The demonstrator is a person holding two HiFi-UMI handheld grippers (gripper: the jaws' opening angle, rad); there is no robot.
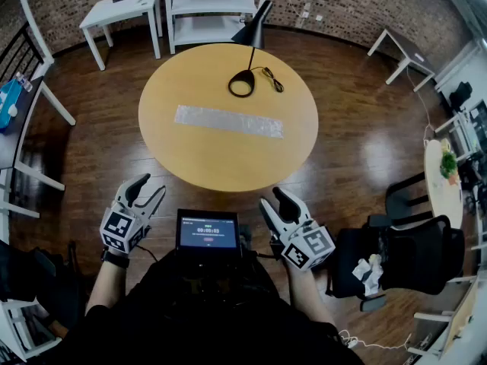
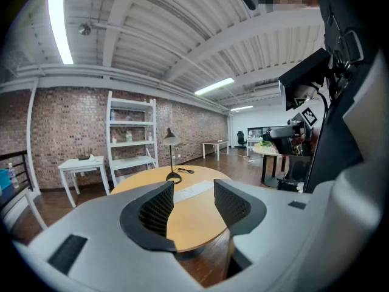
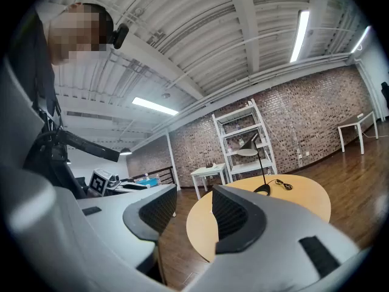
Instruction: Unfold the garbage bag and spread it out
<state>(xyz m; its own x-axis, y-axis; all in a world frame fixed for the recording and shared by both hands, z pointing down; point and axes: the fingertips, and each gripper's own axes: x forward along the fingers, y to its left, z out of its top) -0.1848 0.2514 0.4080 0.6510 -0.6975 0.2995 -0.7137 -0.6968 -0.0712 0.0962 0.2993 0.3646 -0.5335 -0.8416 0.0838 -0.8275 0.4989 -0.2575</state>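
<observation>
A folded, translucent garbage bag (image 1: 229,121) lies as a long flat strip across the middle of the round wooden table (image 1: 190,158). It also shows as a pale strip (image 2: 193,189) beyond the jaws in the left gripper view. My left gripper (image 1: 148,192) is held short of the table's near left edge, open, nothing between its jaws. My right gripper (image 1: 272,204) sits near the table's near right edge, also open and empty. In the right gripper view the jaws (image 3: 187,210) frame the table's edge; the bag is hidden there.
A black desk lamp (image 1: 247,52) with its cord stands on the table's far side. A tablet (image 1: 208,230) hangs at the person's chest. A white shelf unit (image 1: 217,6) and a white side table (image 1: 122,14) stand beyond. A black chair (image 1: 411,242) is at the right.
</observation>
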